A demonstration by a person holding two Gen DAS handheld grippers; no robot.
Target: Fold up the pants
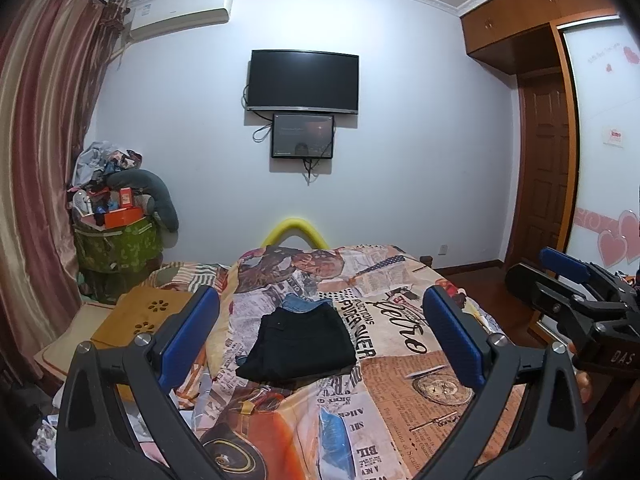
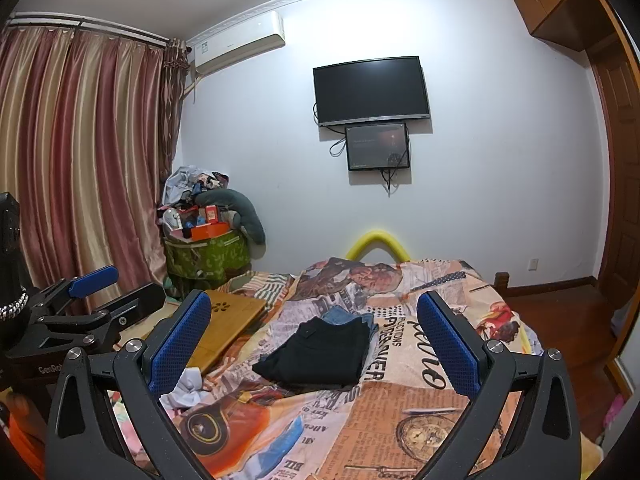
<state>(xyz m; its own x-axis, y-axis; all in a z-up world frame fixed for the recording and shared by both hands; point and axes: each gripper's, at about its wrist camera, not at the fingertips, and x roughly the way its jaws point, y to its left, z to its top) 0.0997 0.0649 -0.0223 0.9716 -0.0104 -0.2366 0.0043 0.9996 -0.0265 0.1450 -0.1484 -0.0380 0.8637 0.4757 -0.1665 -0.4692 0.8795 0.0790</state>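
Black pants [image 1: 300, 346] lie folded in a flat rectangle on the printed bedspread [image 1: 400, 360], on top of folded blue jeans [image 1: 302, 303] whose edge shows behind them. My left gripper [image 1: 320, 332] is open and empty, held back above the near part of the bed. My right gripper [image 2: 316, 340] is open and empty too, level with it on the right; it also shows in the left wrist view [image 1: 568, 276]. The black pants [image 2: 320, 356] and blue jeans [image 2: 348, 316] lie ahead of both, untouched.
A wooden lap tray [image 2: 228, 324] lies on the bed's left side, with crumpled white cloth [image 2: 186, 390] near it. A green bin heaped with clutter [image 2: 208, 240] stands by the curtain [image 2: 80, 160]. A yellow foam tube [image 2: 378, 242] arches at the bed's far end. Wooden floor [image 2: 560, 320] lies right.
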